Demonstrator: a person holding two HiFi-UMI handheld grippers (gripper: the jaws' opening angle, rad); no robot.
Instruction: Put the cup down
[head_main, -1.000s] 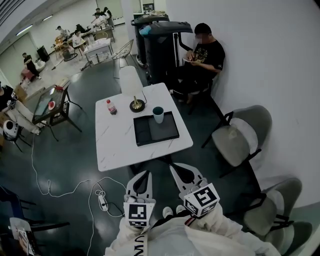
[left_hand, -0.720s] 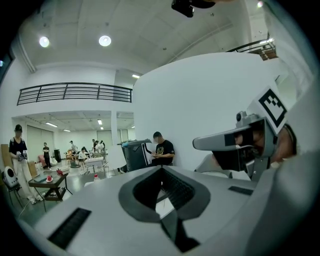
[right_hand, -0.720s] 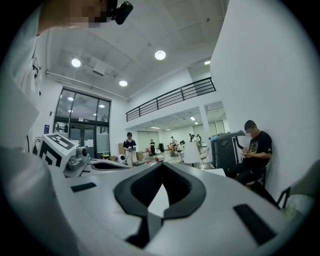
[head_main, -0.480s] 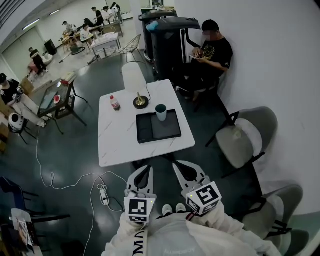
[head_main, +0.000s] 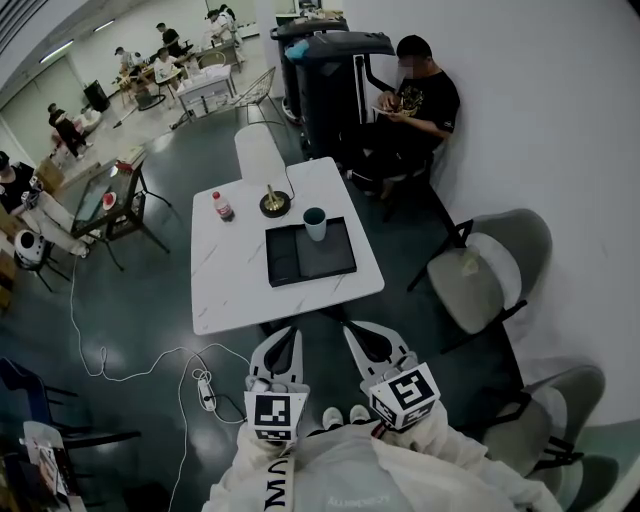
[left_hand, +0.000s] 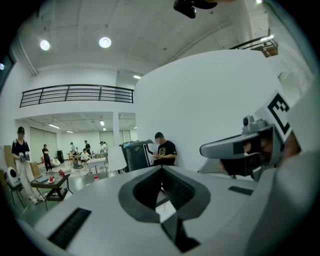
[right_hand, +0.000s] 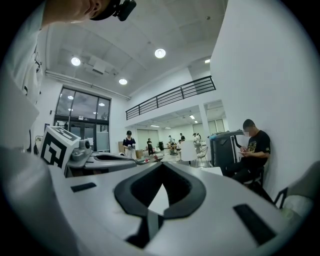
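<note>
Cup (head_main: 316, 224) at far edge of tray (head_main: 322, 262), contents not visible

Left claw (head_main: 288, 340) and right claw (head_main: 360, 334) sit side by side close to body, pointing forward, roughly level. Both closed, nothing gripped.

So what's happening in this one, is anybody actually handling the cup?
Nobody is handling it. The cup stands upright on the white table, at the far edge of the black tray. The person stands short of the table, holding the left gripper and the right gripper close to the body; both are shut with nothing between their jaws. The cup already looks put down.
</note>
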